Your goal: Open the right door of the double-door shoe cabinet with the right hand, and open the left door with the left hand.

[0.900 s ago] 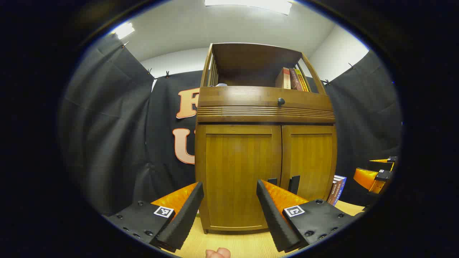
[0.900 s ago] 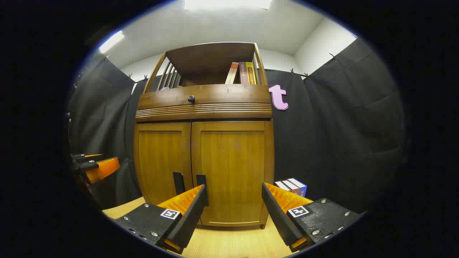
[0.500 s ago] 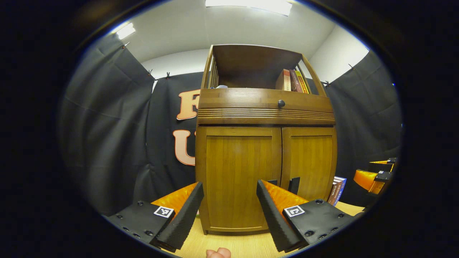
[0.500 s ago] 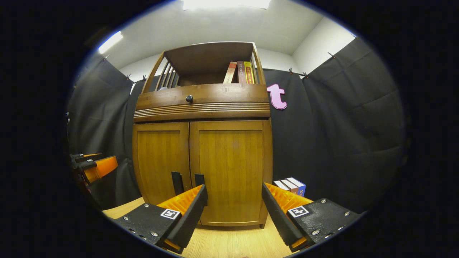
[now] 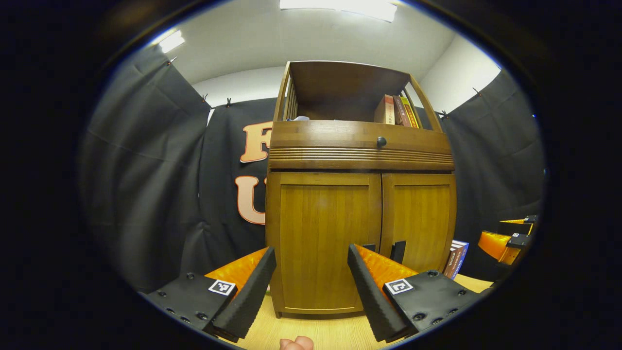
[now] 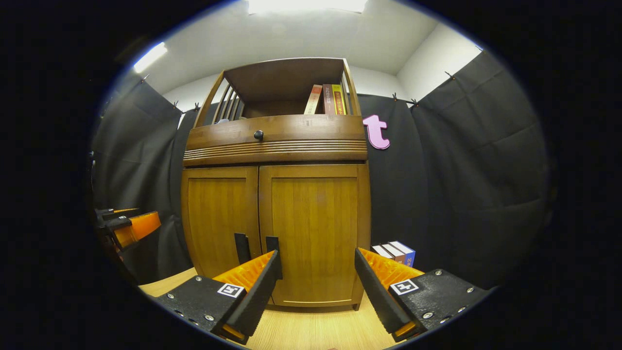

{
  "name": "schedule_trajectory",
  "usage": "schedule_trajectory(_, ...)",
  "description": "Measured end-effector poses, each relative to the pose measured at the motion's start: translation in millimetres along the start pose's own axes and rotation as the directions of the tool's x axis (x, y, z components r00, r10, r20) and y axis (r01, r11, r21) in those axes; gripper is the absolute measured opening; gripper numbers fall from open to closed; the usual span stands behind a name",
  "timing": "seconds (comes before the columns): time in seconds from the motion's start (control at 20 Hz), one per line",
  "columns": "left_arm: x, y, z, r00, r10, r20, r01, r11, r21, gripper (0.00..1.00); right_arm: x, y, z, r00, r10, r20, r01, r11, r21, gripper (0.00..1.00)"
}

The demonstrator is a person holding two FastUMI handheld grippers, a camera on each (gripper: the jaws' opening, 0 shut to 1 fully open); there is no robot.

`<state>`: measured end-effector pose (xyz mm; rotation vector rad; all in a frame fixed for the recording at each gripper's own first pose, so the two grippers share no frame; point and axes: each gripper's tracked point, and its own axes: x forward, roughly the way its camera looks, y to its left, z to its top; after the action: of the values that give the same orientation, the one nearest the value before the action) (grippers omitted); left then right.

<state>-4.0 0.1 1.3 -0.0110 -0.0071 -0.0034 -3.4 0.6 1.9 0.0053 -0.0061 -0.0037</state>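
While both doors sit closed, shoe cabinet (image 5: 360,194) stands on desk (image 6: 311,330) against booth wall. Left tongs (image 5: 311,287) spread, empty, facing left door (image 5: 323,243). Right tongs (image 6: 318,287) spread, empty, facing right door (image 6: 313,233). Books (image 6: 394,252) beside cabinet.

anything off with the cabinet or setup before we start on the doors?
Nothing stands out. The shoe cabinet stands square, right door and left door both shut and flush. Books lie beside its base. Both tools, left and right, are open, short of the handles.
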Motion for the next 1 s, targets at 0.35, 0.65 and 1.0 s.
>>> schedule_trajectory(0.35, -4, -1, 1, 1.000, -0.013, -0.003, 0.013, 1.000, -0.016, 0.95, -1, 0, 5, 1.000, 0.001, 0.013, -0.001, 1.000, 0.011, 0.94)
schedule_trajectory(0.65, -13, 5, -5, 1.000, -0.001, -0.013, 0.000, 0.999, -0.052, 0.97, 9, 22, 17, 0.998, 0.066, 0.023, -0.066, 0.998, 0.000, 0.94)
schedule_trajectory(1.0, -22, 20, -5, 0.999, 0.034, 0.004, -0.033, 0.997, -0.065, 0.96, 86, 69, 10, 0.982, 0.187, 0.020, -0.187, 0.982, 0.025, 0.93)
